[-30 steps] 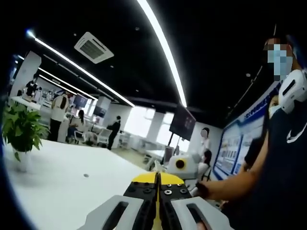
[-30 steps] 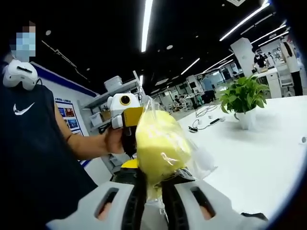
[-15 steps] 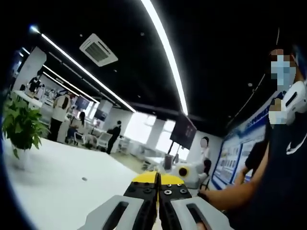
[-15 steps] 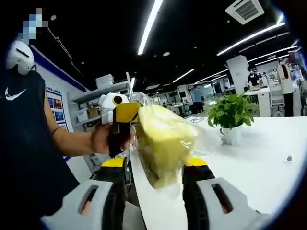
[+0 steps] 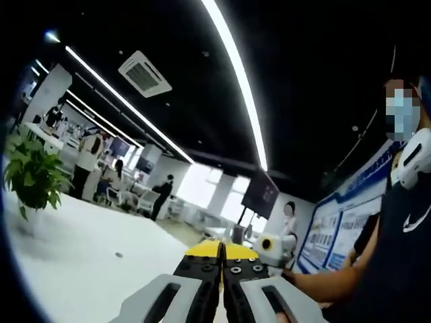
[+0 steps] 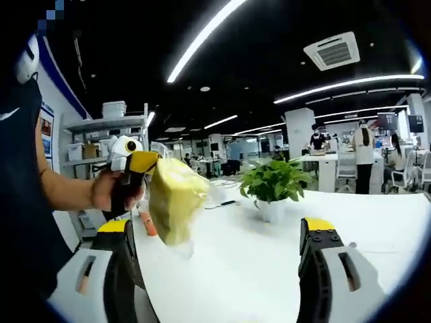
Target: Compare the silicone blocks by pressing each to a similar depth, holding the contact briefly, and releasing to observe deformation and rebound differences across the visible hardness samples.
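The white table (image 6: 377, 222) is the largest thing and takes up the lower part of both views. On it stands a potted plant (image 6: 273, 188) with green leaves in a white pot; in the left gripper view the same plant (image 5: 30, 176) is at the far left edge of the table (image 5: 81, 249). Beside the table stands the person in a dark sleeveless shirt (image 5: 397, 269), whose bare forearm reaches toward each camera.

The right gripper (image 6: 219, 232) has its jaws spread wide, with nothing between them. In this view the left gripper (image 6: 135, 165) comes in from the left, held by the person's hand (image 6: 108, 192). At its yellow tip hangs the yellow block (image 6: 174, 198), wrapped in a clear plastic bag, above the table and tilted. It seems pinched by the bag's edge, but the contact is too blurred to be sure.

In the left gripper view, the left gripper (image 5: 221, 250) has its two jaws pressed together with no visible gap. A small dark spot (image 5: 118, 255) lies on the table.
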`<state>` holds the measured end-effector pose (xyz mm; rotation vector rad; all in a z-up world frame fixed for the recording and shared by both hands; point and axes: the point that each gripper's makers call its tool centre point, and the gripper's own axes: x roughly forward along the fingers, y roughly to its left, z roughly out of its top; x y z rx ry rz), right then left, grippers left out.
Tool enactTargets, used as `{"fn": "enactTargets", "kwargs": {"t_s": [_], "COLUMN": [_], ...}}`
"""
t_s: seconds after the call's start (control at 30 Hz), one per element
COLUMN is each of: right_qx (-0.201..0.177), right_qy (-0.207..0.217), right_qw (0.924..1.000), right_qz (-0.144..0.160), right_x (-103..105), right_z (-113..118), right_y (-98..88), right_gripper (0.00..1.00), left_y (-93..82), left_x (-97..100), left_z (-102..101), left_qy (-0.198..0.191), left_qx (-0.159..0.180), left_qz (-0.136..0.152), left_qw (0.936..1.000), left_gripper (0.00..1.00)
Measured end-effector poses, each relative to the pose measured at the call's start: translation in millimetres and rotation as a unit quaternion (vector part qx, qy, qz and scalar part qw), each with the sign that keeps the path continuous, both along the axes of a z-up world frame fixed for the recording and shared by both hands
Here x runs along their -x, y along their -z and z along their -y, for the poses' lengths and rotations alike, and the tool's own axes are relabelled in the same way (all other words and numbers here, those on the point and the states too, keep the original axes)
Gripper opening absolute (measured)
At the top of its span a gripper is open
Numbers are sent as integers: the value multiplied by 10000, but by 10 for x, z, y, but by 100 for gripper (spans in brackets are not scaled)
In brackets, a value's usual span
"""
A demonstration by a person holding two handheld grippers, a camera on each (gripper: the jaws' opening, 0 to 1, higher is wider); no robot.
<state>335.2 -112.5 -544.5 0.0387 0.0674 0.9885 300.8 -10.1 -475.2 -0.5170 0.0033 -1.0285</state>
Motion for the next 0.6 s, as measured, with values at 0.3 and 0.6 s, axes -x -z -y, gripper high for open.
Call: {"fn": "enactTargets", "kwargs": {"t_s": [0.3, 0.6], "right_qx": [96, 372], "right_qy": [813, 1186], "right_qw": [9966, 9918], "right_qz": [-43, -290], "right_x": [-171, -70], "right_z": [627, 890], "right_y": [169, 595], "right_gripper": [96, 96], "left_y": [179, 439], "left_x": [-96, -163], "left_z": [-131, -247], "left_qy": [-307, -594], "left_qx": [7, 135], "left_qz": [-244, -543], "left_qw": [9992, 9967], "left_gripper": [0, 0]}}
